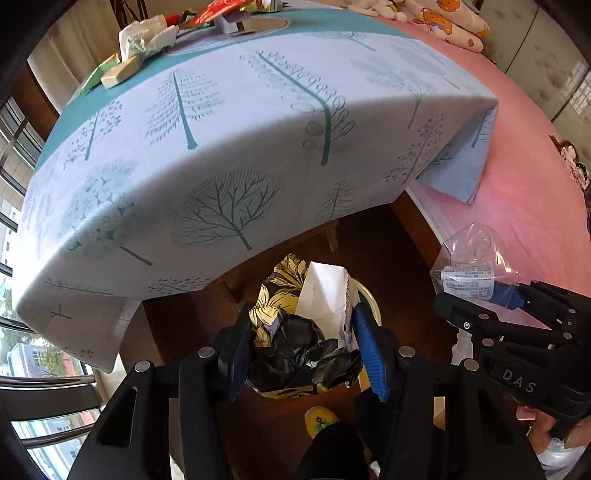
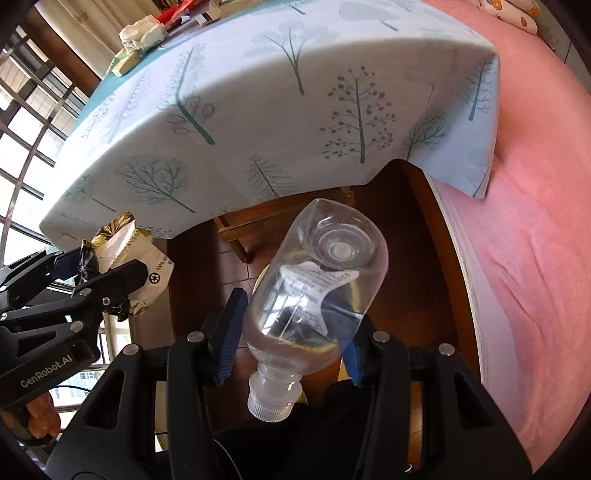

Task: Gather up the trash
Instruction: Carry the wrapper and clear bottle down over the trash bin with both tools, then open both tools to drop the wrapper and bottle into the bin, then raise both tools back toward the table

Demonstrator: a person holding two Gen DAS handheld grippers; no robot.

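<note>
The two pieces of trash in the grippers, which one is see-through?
The plastic bottle clamped in the right gripper, cap end toward the camera, is see-through. The left gripper holds a crumpled black-and-gold flowered wrapper, which is opaque.

Black grippers (image 1: 308, 354), ribbed blue pads (image 1: 371, 354), silver screws (image 2: 379, 336).

1. Home bedroom, seen from close above a dark wooden floor (image 2: 413, 229).
2. Bed with pink sheet (image 2: 535, 221) beside a table under a tree-print tablecloth (image 1: 221, 147).
3. Cartoon-print pillow (image 1: 454, 22) on the bed; barred window (image 2: 33, 122) at left.
</note>
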